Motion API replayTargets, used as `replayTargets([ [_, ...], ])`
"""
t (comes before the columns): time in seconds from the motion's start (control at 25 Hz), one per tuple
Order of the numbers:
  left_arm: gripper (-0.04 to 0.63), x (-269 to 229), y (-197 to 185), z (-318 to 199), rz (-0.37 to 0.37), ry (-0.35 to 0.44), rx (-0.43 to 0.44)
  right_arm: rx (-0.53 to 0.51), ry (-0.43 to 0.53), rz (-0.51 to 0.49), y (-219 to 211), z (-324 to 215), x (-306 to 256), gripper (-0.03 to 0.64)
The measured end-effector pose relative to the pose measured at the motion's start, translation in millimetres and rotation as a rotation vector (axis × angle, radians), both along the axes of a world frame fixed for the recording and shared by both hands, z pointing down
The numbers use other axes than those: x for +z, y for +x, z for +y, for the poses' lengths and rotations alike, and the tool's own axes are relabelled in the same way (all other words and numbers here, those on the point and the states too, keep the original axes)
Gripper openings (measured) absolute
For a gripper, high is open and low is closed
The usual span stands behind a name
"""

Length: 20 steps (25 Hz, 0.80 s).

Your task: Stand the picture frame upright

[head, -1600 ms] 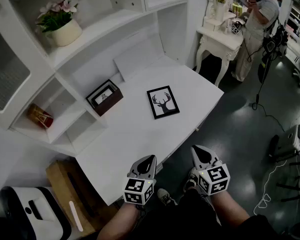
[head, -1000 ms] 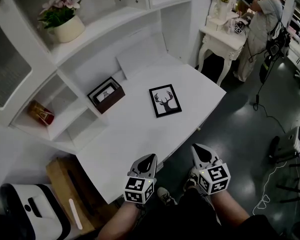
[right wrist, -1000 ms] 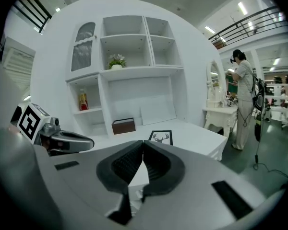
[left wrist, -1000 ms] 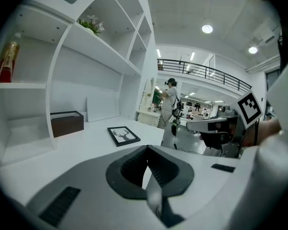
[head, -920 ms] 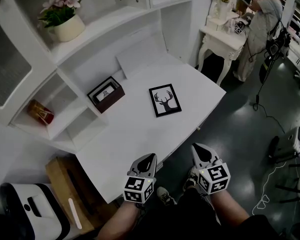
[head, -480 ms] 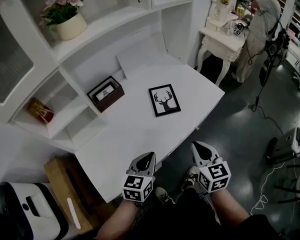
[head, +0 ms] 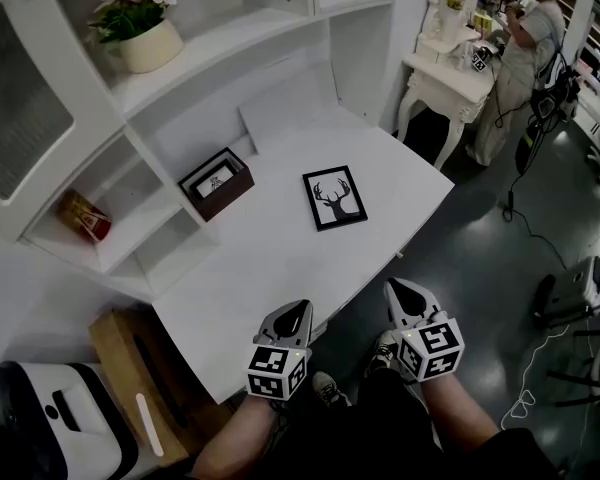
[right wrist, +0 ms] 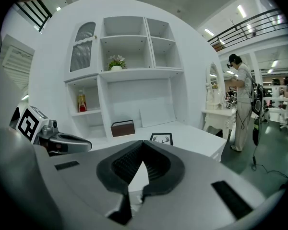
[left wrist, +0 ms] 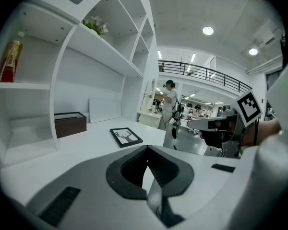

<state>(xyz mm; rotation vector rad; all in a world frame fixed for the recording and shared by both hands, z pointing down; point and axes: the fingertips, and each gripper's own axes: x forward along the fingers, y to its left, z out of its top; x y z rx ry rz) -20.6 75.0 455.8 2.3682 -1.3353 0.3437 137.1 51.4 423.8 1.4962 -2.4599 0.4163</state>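
Observation:
A black picture frame (head: 335, 197) with a deer print lies flat on the white desk (head: 280, 258), well ahead of both grippers; it also shows as the picture frame (left wrist: 126, 136) and the picture frame (right wrist: 162, 138). My left gripper (head: 300, 313) is shut and empty at the desk's near edge. My right gripper (head: 397, 289) is shut and empty too, just off the desk's near right edge above the floor. Neither touches the frame.
A dark brown box (head: 217, 181) sits on the desk left of the frame, under white shelving with a flower pot (head: 145, 36) and a red bottle (head: 84, 216). A white panel (head: 290, 108) leans at the back. A person (head: 525, 38) stands at a side table (head: 450, 73) far right.
Only the head view has shifted slightly, so the desk and frame sit a little to the right. Both grippers stay in place, shut.

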Motion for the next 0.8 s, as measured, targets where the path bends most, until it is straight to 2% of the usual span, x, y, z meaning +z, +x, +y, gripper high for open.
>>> replayTargets([
  [0.24, 0.006, -4.9, -6.3, 0.0, -0.003, 0.009, -0.005, -0.013, -0.006, -0.004, -8.5, -3.3, -1.4, 0.003],
  [0.8, 0.006, -8.7, -15.1, -41.8, -0.015, 0.007, -0.122, -0.16, -0.008, -0.013, -31.2, -68.5, -2.1, 0.003],
])
